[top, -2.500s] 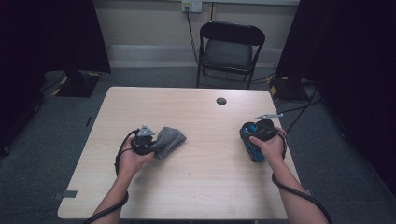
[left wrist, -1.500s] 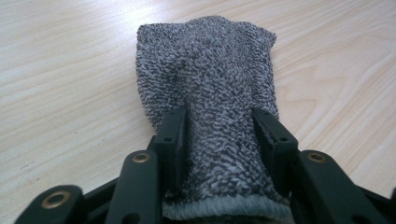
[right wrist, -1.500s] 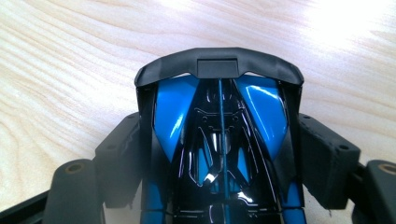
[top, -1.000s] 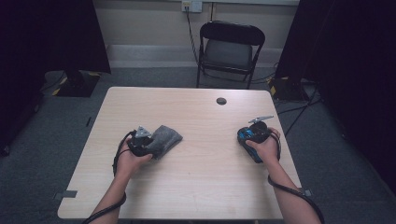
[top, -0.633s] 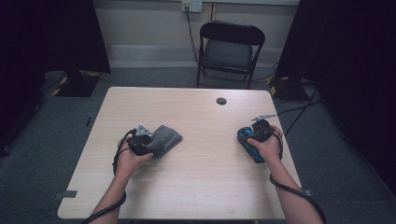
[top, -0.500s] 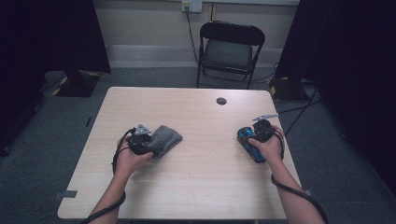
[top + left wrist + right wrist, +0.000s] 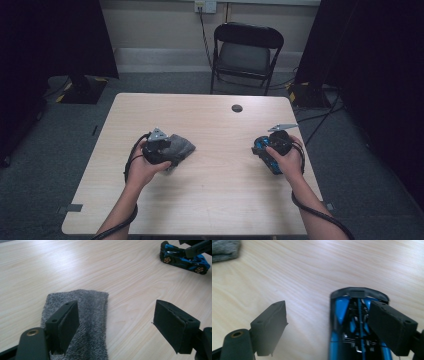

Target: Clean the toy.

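A: High view. Pale wood table, folding chair top centre. Left gripper over grey cloth, centre-left; right gripper by blue toy car, centre-right.

B: Left gripper view?

A: Jaws apart, just been opening; cloth lower left under one pad, unclamped.

B: Right gripper view?

A: Jaws wide, just opened; car lower right, free.

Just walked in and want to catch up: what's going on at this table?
A person works two handheld claws over a wooden table. The left claw has just been opening above a grey cloth, which lies flat, not pinched. The right claw has just opened too, over a blue toy car resting on the table, apparently released.
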The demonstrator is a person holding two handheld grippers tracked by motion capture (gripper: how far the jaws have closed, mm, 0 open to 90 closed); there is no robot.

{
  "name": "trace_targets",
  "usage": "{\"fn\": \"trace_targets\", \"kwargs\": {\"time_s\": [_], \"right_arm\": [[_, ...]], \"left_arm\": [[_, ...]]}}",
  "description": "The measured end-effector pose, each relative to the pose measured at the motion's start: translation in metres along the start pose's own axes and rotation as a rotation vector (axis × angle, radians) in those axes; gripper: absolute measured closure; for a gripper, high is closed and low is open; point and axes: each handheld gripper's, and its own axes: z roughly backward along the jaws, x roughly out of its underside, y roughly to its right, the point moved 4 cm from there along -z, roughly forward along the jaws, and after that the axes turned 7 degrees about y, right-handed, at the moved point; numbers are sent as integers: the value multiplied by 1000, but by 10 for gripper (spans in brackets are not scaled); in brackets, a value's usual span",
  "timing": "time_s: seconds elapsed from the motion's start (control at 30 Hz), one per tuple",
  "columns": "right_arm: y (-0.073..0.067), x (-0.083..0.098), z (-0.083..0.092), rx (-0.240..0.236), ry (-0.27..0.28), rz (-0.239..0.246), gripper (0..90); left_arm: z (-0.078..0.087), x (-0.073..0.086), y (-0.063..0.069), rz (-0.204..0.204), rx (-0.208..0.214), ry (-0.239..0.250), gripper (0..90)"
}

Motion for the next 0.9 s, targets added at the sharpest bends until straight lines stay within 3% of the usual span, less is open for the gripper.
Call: {"fn": "trace_targets", "kwargs": {"time_s": [0.2,0.47,0.77,0.9], "right_arm": [[-19,-5,7,-27,8,50,147],[-47,-3,7,-88,12,96,147],[-80,9,1,-156,4,144,147],[-89,17,-1,-183,-8,143,148]], "left_arm": [[-4,2,13,19,29,0,195],[-10,8,33,6,73,-11,182],[-21,22,56,-11,131,-34,181],[-26,30,65,-19,153,-53,180]]}}
